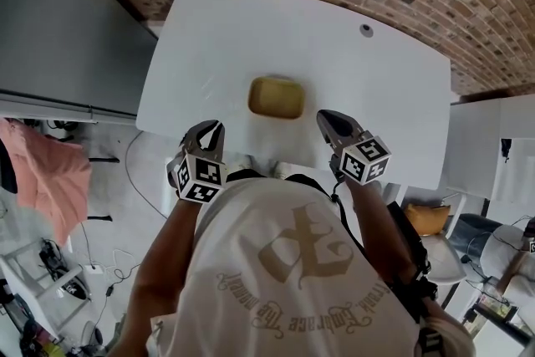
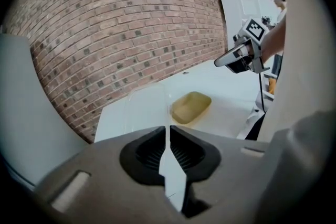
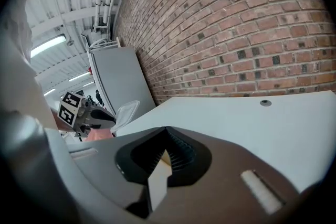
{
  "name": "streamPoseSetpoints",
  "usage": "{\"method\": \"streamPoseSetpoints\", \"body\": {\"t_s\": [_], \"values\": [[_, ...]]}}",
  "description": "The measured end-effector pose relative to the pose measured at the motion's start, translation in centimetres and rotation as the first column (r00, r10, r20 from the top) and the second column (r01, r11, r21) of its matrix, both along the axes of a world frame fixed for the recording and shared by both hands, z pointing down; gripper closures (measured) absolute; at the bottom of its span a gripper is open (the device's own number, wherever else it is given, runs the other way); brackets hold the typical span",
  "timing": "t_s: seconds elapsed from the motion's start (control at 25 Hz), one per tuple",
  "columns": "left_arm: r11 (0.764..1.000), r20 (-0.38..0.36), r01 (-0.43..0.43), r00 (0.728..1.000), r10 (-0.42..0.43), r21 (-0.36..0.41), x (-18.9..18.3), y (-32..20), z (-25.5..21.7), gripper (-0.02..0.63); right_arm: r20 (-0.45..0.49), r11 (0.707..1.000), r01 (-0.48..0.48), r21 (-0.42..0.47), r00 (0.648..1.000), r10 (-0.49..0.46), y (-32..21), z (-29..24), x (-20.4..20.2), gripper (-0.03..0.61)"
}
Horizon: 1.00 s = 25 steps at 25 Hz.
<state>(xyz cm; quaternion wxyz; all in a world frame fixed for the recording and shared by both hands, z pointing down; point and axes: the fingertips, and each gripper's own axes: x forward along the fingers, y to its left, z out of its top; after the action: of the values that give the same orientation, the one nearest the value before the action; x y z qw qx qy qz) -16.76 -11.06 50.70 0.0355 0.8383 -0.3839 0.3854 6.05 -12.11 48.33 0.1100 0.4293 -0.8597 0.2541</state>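
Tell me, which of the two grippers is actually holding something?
The left gripper: its fingers pinch the edge of a clear plastic lid. The right gripper has its fingers closed with nothing held between them.

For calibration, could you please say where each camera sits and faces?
Head view: on the person's head, facing down at white table and yellow tray; shirt, left gripper, right gripper show.
Left gripper view: on that gripper, along jaws shut on a clear lid, toward tray and brick wall; right gripper shows.
Right gripper view: along its shut jaws, across the table; left gripper shows.
Head and left views share the tray.
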Motion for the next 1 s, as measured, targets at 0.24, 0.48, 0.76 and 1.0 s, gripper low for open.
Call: {"method": "streamPoseSetpoints", "body": {"t_s": [0.24, 0.48, 0.76, 1.0], "values": [[1.0, -0.012, -0.011, 1.0, 0.011, 0.002, -0.1, 0.4, -0.2, 0.583, -0.002, 1.0, -0.002, -0.003, 1.0, 0.002, 0.9, 0.3, -0.6, 0.571], [1.0, -0.025, -0.021, 0.999, 0.021, -0.012, -0.2, 1.1, 0.1, 0.584, -0.014, 1.0, 0.002, -0.016, 1.0, -0.002, 1.7, 0.7, -1.1, 0.571], [0.999, -0.025, -0.038, 0.999, 0.038, -0.016, 0.1, 1.5, 0.1, 0.584, -0.027, 1.0, 0.001, -0.004, 1.0, -0.002, 2.5, 0.8, -1.3, 0.571], [0.999, -0.022, -0.043, 0.999, 0.043, -0.015, 0.1, 1.7, 0.0, 0.583, -0.02, 1.0, -0.008, -0.002, 1.0, 0.008, 2.8, 0.8, -1.2, 0.571]]}}
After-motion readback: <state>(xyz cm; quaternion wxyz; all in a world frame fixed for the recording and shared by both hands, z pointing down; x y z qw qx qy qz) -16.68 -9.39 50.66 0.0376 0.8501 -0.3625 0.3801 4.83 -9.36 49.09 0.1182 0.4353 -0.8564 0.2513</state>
